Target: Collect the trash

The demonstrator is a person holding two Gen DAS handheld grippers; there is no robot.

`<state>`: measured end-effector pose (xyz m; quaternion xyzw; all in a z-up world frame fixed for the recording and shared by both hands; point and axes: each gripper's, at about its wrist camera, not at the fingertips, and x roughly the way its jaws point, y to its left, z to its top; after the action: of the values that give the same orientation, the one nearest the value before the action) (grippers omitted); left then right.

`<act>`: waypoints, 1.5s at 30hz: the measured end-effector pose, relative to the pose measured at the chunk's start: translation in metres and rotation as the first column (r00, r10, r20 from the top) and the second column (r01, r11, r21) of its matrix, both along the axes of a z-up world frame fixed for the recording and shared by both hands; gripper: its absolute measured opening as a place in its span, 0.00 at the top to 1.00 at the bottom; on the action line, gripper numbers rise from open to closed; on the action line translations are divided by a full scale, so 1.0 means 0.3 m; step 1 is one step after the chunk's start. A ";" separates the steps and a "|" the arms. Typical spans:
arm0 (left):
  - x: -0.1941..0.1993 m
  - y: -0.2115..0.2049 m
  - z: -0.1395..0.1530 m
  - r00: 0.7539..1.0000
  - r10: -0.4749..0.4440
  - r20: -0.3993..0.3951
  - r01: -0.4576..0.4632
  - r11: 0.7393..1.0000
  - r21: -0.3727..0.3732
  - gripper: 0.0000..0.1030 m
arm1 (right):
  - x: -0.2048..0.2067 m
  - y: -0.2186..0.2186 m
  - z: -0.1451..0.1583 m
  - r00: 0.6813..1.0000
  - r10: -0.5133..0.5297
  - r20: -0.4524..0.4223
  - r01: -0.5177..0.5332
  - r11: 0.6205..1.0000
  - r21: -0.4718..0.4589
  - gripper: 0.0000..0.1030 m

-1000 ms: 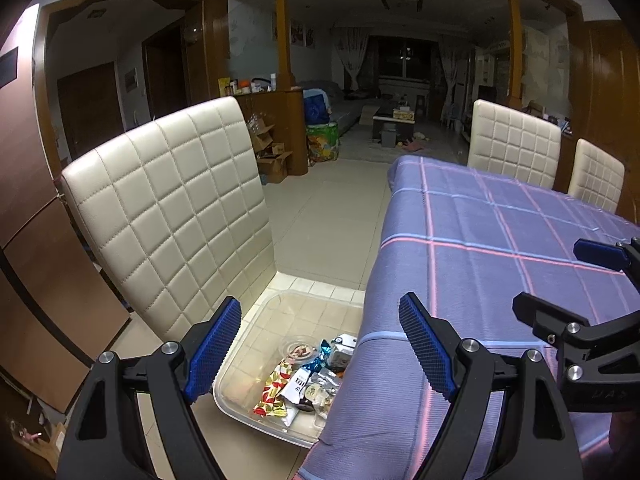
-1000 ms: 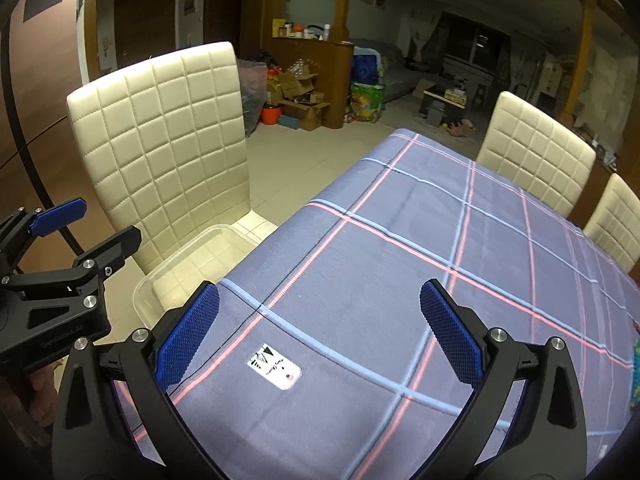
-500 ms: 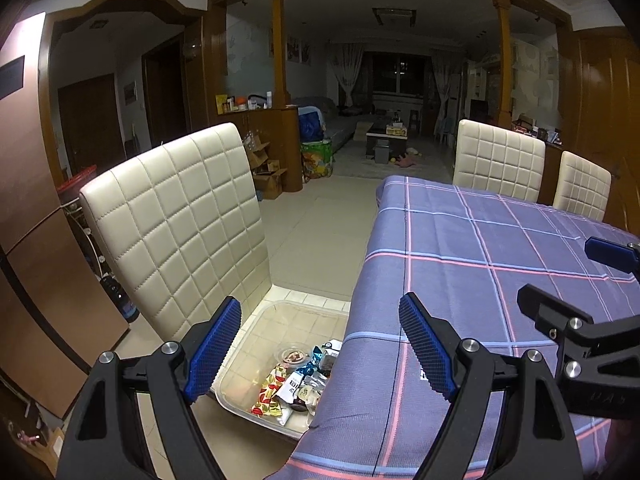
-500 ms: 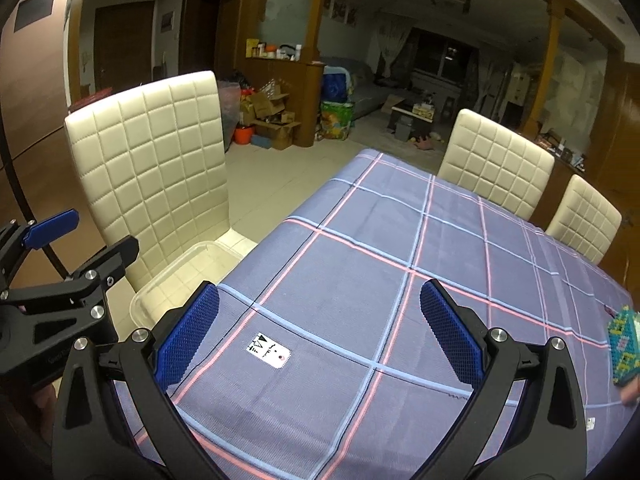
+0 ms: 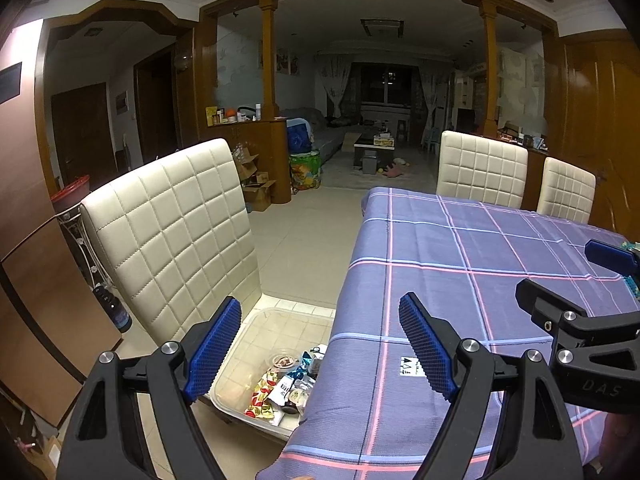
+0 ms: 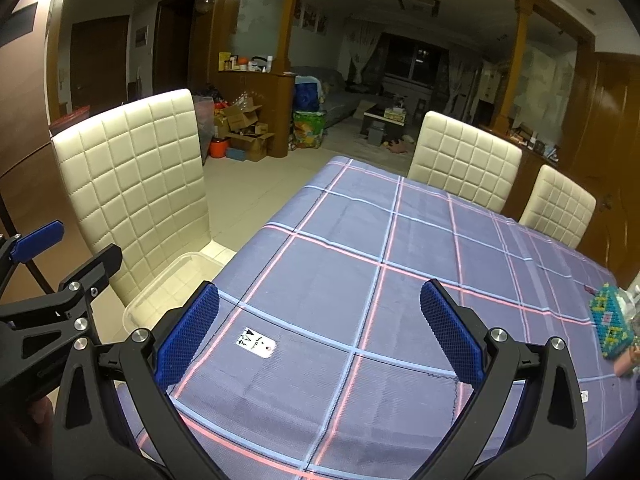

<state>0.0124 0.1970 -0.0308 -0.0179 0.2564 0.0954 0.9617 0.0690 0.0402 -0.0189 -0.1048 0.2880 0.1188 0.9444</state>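
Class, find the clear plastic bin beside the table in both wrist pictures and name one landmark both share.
Left wrist: clear plastic bin lower centre-left, wrappers visible inside.
Right wrist: clear plastic bin lower left, only its rim and wall showing, contents hidden.
Shared landmark: small white printed tag on the purple checked tablecloth.
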 end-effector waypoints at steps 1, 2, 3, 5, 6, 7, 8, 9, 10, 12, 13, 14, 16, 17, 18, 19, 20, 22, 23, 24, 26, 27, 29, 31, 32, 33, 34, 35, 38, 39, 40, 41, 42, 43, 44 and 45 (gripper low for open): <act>-0.003 -0.007 0.001 1.000 0.001 -0.001 -0.001 1.000 0.002 0.23 | -0.005 -0.005 0.002 1.000 -0.004 0.003 0.004 1.000 0.004 0.04; -0.005 -0.011 0.001 1.000 0.001 -0.001 -0.001 1.000 0.004 0.23 | -0.010 -0.010 0.004 1.000 -0.009 0.006 0.009 1.000 0.009 0.04; -0.008 -0.019 0.001 1.000 0.000 -0.002 0.000 1.000 0.007 0.23 | -0.014 -0.015 0.005 1.000 -0.013 0.006 0.013 1.000 0.011 0.04; -0.013 -0.027 0.002 1.000 -0.004 -0.003 0.004 1.000 0.011 0.23 | -0.019 -0.026 0.007 1.000 -0.019 0.002 0.018 1.000 0.020 0.04; -0.017 -0.030 0.003 1.000 -0.007 -0.004 0.007 1.000 0.012 0.23 | -0.022 -0.030 0.007 1.000 -0.020 -0.001 0.020 1.000 0.024 0.04; -0.020 -0.037 0.003 1.000 -0.012 -0.003 0.012 1.000 0.014 0.23 | -0.025 -0.029 0.006 1.000 -0.019 -0.003 0.019 1.000 0.025 0.04; -0.022 -0.043 0.004 1.000 -0.010 -0.002 0.010 1.000 0.019 0.23 | -0.029 -0.034 0.005 1.000 -0.020 -0.004 0.020 0.999 0.025 0.04; -0.024 -0.047 0.006 1.000 -0.008 -0.003 0.008 1.000 0.022 0.23 | -0.032 -0.037 0.005 1.000 -0.021 -0.005 0.021 0.999 0.025 0.04; -0.024 -0.052 0.006 1.000 -0.010 -0.004 0.010 1.000 0.026 0.23 | -0.037 -0.040 0.005 1.000 -0.021 -0.004 0.021 0.999 0.025 0.04; -0.026 -0.061 0.008 1.000 -0.011 -0.006 0.011 0.999 0.030 0.23 | -0.040 -0.044 0.005 1.000 -0.023 -0.001 0.023 0.999 0.027 0.04; -0.025 -0.062 0.009 1.000 -0.013 -0.005 0.013 1.000 0.029 0.23 | -0.043 -0.048 0.005 1.000 -0.024 0.000 0.024 0.999 0.029 0.04; -0.024 -0.065 0.011 1.000 -0.017 -0.006 0.017 1.000 0.025 0.23 | -0.046 -0.053 0.006 1.000 -0.026 0.003 0.026 0.999 0.031 0.04; -0.021 -0.068 0.011 1.000 -0.027 -0.010 0.028 0.999 0.019 0.23 | -0.051 -0.062 0.007 0.999 -0.033 0.010 0.033 0.999 0.032 0.04; -0.019 -0.071 0.011 1.000 -0.028 -0.009 0.028 0.999 0.022 0.23 | -0.051 -0.065 0.008 0.999 -0.037 0.013 0.037 0.999 0.032 0.04; -0.020 -0.076 0.012 1.000 -0.027 -0.008 0.028 0.999 0.026 0.23 | -0.052 -0.069 0.010 0.999 -0.040 0.016 0.039 0.999 0.033 0.04; -0.019 -0.079 0.013 1.000 -0.030 -0.006 0.030 0.999 0.029 0.23 | -0.055 -0.072 0.012 0.999 -0.042 0.018 0.042 0.999 0.034 0.04; -0.020 -0.083 0.013 0.999 -0.032 -0.004 0.032 0.999 0.030 0.23 | -0.056 -0.077 0.013 0.999 -0.045 0.020 0.045 0.998 0.036 0.04; -0.021 -0.087 0.014 0.999 -0.034 0.000 0.034 0.999 0.031 0.23 | -0.058 -0.083 0.016 0.998 -0.050 0.024 0.049 0.998 0.039 0.04; -0.021 -0.089 0.014 0.999 -0.035 0.002 0.035 0.999 0.034 0.23 | -0.058 -0.086 0.015 0.998 -0.053 0.024 0.052 0.998 0.041 0.04; -0.022 -0.092 0.014 0.999 -0.035 0.004 0.035 0.999 0.035 0.23 | -0.058 -0.088 0.015 0.998 -0.054 0.023 0.053 0.998 0.042 0.04; -0.023 -0.092 0.016 0.999 -0.035 0.004 0.035 0.999 0.030 0.23 | -0.059 -0.095 0.015 0.998 -0.057 0.022 0.056 0.997 0.045 0.04; -0.022 -0.094 0.015 0.999 -0.039 0.006 0.039 0.999 0.028 0.23 | -0.060 -0.097 0.015 0.998 -0.059 0.024 0.058 0.997 0.045 0.04; -0.026 -0.097 0.015 0.999 -0.036 0.014 0.036 0.999 0.031 0.23 | -0.060 -0.099 0.016 0.998 -0.063 0.025 0.062 0.997 0.047 0.04; -0.030 -0.102 0.019 0.999 -0.034 0.021 0.033 0.999 0.040 0.23 | -0.060 -0.102 0.017 0.998 -0.065 0.024 0.064 0.997 0.050 0.04; -0.032 -0.104 0.020 0.999 -0.035 0.023 0.034 0.999 0.042 0.23 | -0.060 -0.105 0.017 0.998 -0.066 0.024 0.065 0.997 0.051 0.04; -0.033 -0.106 0.021 0.999 -0.037 0.024 0.036 0.998 0.042 0.23 | -0.060 -0.106 0.017 0.997 -0.066 0.025 0.065 0.997 0.052 0.04; -0.033 -0.108 0.022 0.999 -0.037 0.026 0.036 0.998 0.042 0.23 | -0.060 -0.107 0.017 0.997 -0.066 0.024 0.065 0.997 0.052 0.04; -0.033 -0.109 0.022 0.999 -0.038 0.027 0.037 0.998 0.042 0.23 | -0.060 -0.107 0.017 0.998 -0.066 0.024 0.065 0.997 0.052 0.04; -0.031 -0.111 0.023 0.999 -0.039 0.026 0.038 0.998 0.042 0.23 | -0.059 -0.107 0.016 0.998 -0.066 0.023 0.064 0.997 0.051 0.04; -0.032 -0.111 0.023 0.999 -0.041 0.027 0.040 0.998 0.043 0.23 | -0.059 -0.108 0.016 0.998 -0.066 0.021 0.064 0.997 0.050 0.04; -0.032 -0.111 0.023 0.999 -0.042 0.029 0.041 0.998 0.043 0.23 | -0.059 -0.109 0.016 0.998 -0.066 0.020 0.065 0.997 0.051 0.04; -0.033 -0.111 0.024 0.999 -0.043 0.032 0.041 0.998 0.044 0.23 | -0.059 -0.112 0.016 0.998 -0.067 0.019 0.066 0.996 0.052 0.04; -0.035 -0.112 0.024 0.998 -0.043 0.041 0.041 0.998 0.048 0.23 | -0.058 -0.116 0.016 0.998 -0.068 0.018 0.067 0.996 0.053 0.04; -0.035 -0.114 0.025 0.998 -0.042 0.042 0.040 0.998 0.050 0.23 | -0.058 -0.119 0.015 0.997 -0.069 0.017 0.068 0.996 0.054 0.04; -0.032 -0.115 0.025 0.998 -0.042 0.035 0.040 0.998 0.048 0.23 | -0.057 -0.122 0.015 0.997 -0.071 0.017 0.070 0.996 0.055 0.04; -0.028 -0.117 0.022 0.999 -0.046 0.020 0.045 0.998 0.041 0.23 | -0.056 -0.125 0.015 0.997 -0.072 0.015 0.071 0.996 0.056 0.04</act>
<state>0.0041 0.1618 -0.0241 0.0064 0.2447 0.0786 0.9664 0.0521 0.0027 -0.0145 -0.0694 0.2800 0.0916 0.9531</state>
